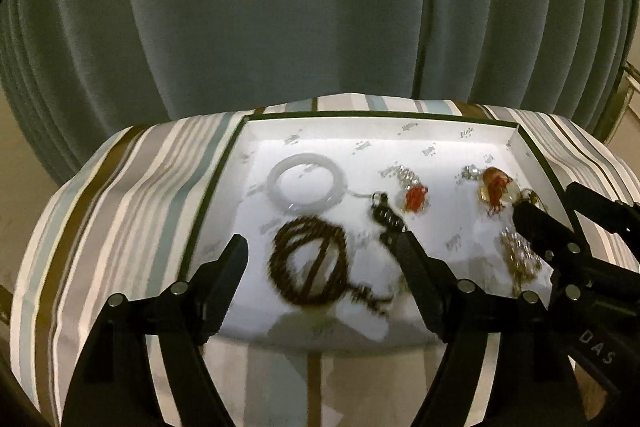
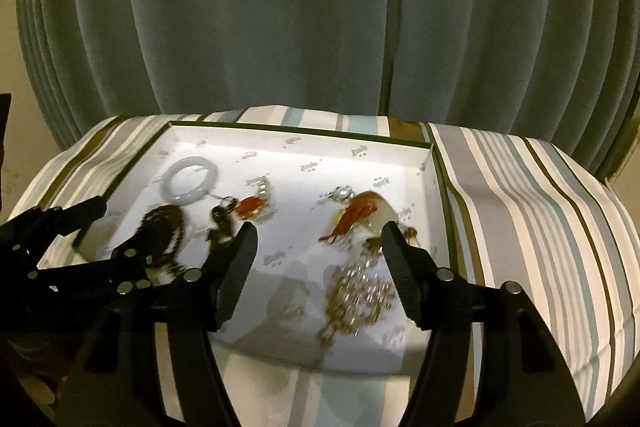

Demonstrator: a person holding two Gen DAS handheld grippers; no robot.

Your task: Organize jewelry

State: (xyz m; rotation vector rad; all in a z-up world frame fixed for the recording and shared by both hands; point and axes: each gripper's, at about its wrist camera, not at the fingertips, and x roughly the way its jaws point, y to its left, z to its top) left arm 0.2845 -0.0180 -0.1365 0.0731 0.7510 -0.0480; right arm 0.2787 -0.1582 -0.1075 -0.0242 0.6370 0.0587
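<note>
Both hand-held grippers hover wide apart, holding nothing: the left hand-held gripper (image 1: 322, 247) over the brown bead necklace (image 1: 308, 261), the right hand-held gripper (image 2: 320, 237) over the silver chain (image 2: 356, 297), inside the white tray (image 2: 424, 163) on the striped table (image 2: 520, 195).

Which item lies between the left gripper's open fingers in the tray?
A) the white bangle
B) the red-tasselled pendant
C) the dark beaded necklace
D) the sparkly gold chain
C: in the left wrist view the dark beaded necklace sits coiled between the open fingers of the left gripper.

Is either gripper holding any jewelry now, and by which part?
Nothing is held. The left gripper is open over the brown beads; the right gripper is open over the silver chain.
</note>
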